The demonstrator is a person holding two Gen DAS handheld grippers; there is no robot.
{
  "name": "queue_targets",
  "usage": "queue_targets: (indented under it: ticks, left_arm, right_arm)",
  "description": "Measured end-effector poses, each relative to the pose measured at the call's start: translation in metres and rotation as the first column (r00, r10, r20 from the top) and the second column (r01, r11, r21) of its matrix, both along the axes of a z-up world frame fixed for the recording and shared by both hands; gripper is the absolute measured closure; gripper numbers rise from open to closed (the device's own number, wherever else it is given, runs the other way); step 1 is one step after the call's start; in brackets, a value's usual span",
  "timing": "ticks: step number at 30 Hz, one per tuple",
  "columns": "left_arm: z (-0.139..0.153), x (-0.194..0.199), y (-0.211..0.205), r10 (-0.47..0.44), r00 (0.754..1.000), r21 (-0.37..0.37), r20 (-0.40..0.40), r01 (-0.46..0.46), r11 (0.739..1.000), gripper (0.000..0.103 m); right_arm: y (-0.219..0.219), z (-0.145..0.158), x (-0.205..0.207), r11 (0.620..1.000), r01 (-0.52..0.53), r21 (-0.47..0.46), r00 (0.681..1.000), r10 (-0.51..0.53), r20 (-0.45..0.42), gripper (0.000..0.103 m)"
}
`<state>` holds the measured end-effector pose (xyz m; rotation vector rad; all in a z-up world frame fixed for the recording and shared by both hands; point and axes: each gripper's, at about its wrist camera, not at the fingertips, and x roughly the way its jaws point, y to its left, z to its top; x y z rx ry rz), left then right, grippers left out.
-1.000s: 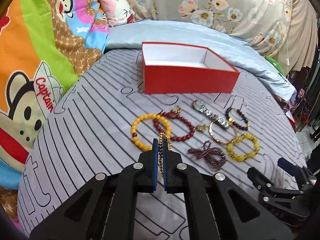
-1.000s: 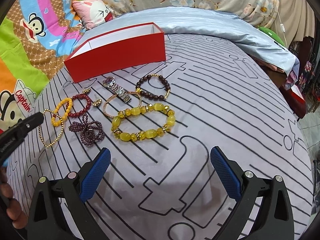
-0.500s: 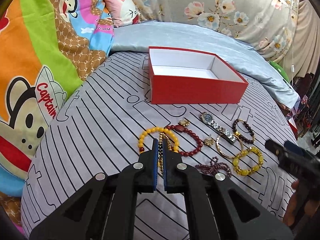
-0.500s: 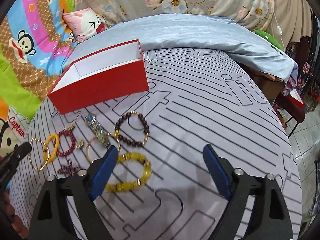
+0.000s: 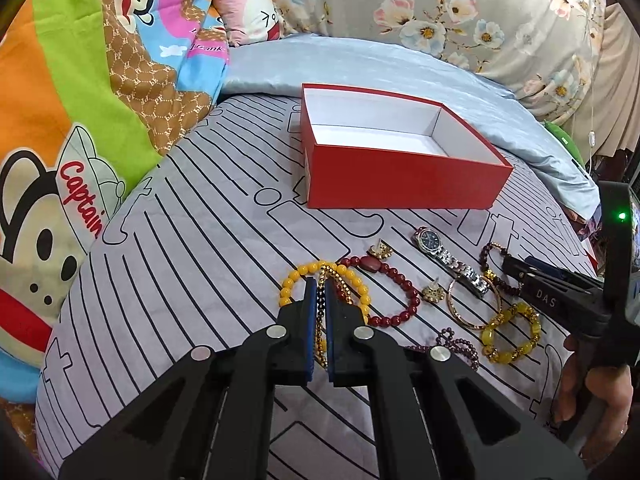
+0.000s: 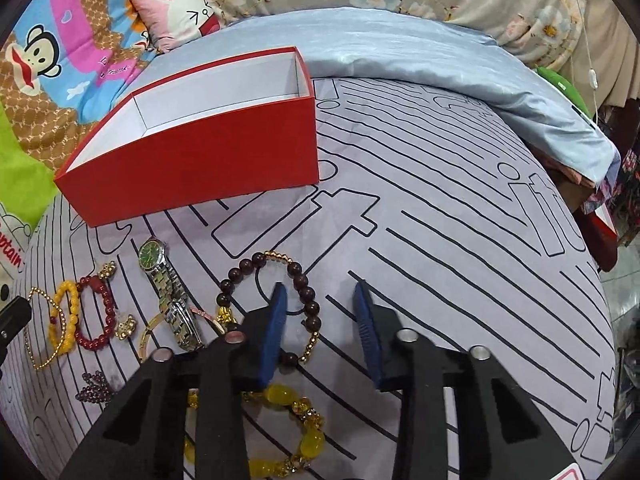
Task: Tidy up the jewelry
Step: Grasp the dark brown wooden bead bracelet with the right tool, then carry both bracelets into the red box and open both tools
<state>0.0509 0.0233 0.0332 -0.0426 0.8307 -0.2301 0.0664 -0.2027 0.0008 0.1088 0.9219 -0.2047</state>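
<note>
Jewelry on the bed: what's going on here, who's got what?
The left gripper is shut on the gold chain, which lies across the yellow bead bracelet. The right gripper is open, straddling one side of the dark bead bracelet. The watch and other pieces lie on the striped sheet. No jewelry is visible in the red box.

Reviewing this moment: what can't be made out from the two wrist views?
- Left wrist: the lower run of the gold chain is covered by the left gripper.
- Right wrist: part of the yellow bracelet sits under the right gripper.
- Right wrist: the watch dial is too small to read.
</note>
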Motion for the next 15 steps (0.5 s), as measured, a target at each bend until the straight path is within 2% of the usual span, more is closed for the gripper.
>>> queue_targets:
  ticks: [1,2,8,15]
  left_arm:
    - [0.000,0.001,0.000,0.001,1.000,-0.001,-0.002,-0.001,1.000,0.099]
    - [-0.001,0.001,0.000,0.002,1.000,-0.003,-0.004,-0.002,1.000,0.099]
    - [-0.002,0.002,0.000,0.002,1.000,-0.001,-0.006,-0.002,1.000,0.099]
    - [0.011,-0.001,0.008,0.001,1.000,-0.026,0.006,0.000,1.000,0.099]
  right_arm:
    - [0.001,0.000,0.000,1.000,-0.004,0.001,1.000,0.004,0.002,0.085]
    - [0.002,0.000,0.000,1.000,-0.008,0.002,1.000,0.008,0.001,0.094]
    - [0.005,0.006,-0.004,1.000,-0.011,0.023,1.000,0.010,0.019,0.095]
    - [0.008,0.047,-0.019,0.999,-0.029,0.030,0.995,0.026,0.099,0.095]
